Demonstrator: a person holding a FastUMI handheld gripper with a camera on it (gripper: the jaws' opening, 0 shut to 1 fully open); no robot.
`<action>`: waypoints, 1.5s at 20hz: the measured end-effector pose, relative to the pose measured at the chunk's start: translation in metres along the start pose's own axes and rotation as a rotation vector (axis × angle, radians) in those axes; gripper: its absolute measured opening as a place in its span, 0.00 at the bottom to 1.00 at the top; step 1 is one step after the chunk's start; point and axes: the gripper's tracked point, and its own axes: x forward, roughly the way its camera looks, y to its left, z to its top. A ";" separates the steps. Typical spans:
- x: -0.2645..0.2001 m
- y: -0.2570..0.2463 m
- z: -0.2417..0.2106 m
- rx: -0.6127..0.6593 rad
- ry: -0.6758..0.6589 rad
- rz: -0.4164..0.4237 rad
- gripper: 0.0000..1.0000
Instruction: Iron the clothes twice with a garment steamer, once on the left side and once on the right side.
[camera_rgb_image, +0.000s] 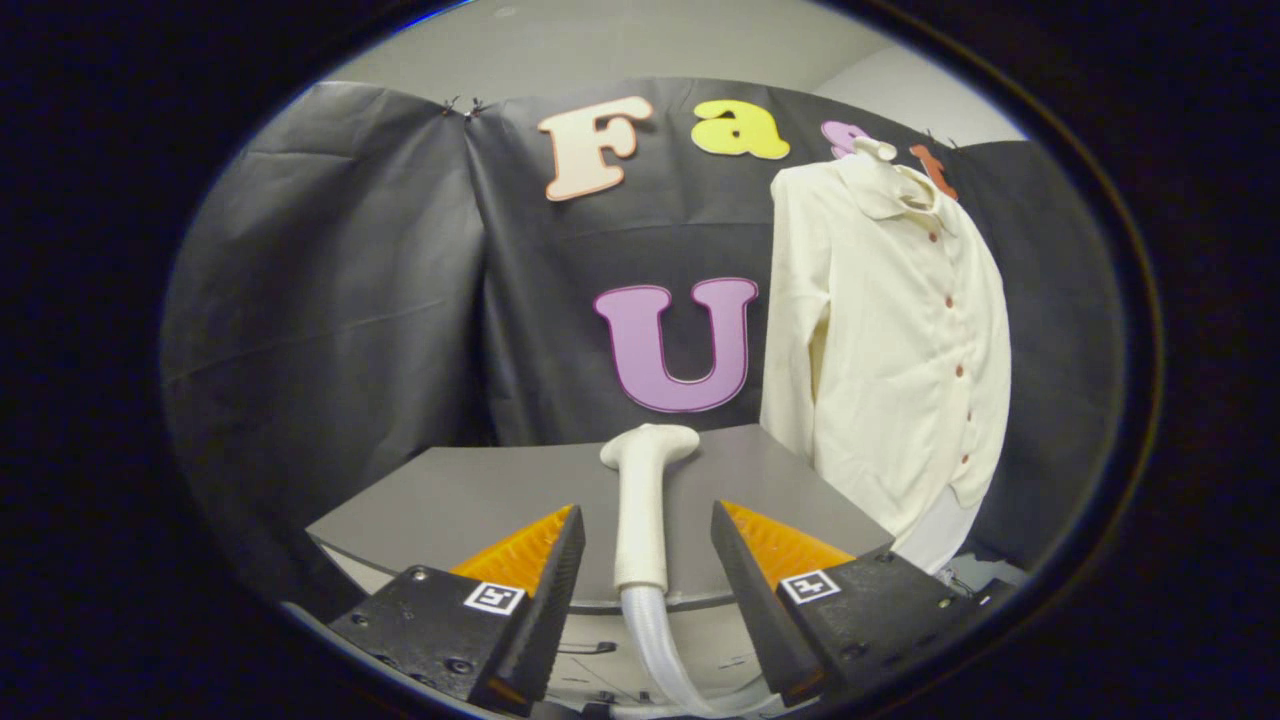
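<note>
A white garment steamer head (645, 490) lies on the grey table (450, 500), its handle pointing toward me and its ribbed hose (660, 640) dropping off the table's near edge. My gripper (645, 535) is open, one finger on each side of the handle with a gap to each, neither one touching. A cream long-sleeved shirt (890, 340) with small dark buttons hangs on a hanger to the right, beyond the table's far right corner, its hem falling below table level.
Black cloth (330, 300) forms the booth wall behind the table and the shirt. The table's near edge (600, 603) runs just under my fingertips. Some pale furniture or floor shows below it.
</note>
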 end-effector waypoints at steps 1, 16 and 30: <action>0.007 0.001 -0.003 -0.013 0.010 -0.006 0.78; 0.080 0.002 -0.041 -0.039 0.180 -0.051 0.47; 0.062 0.003 -0.020 -0.011 0.017 0.008 0.32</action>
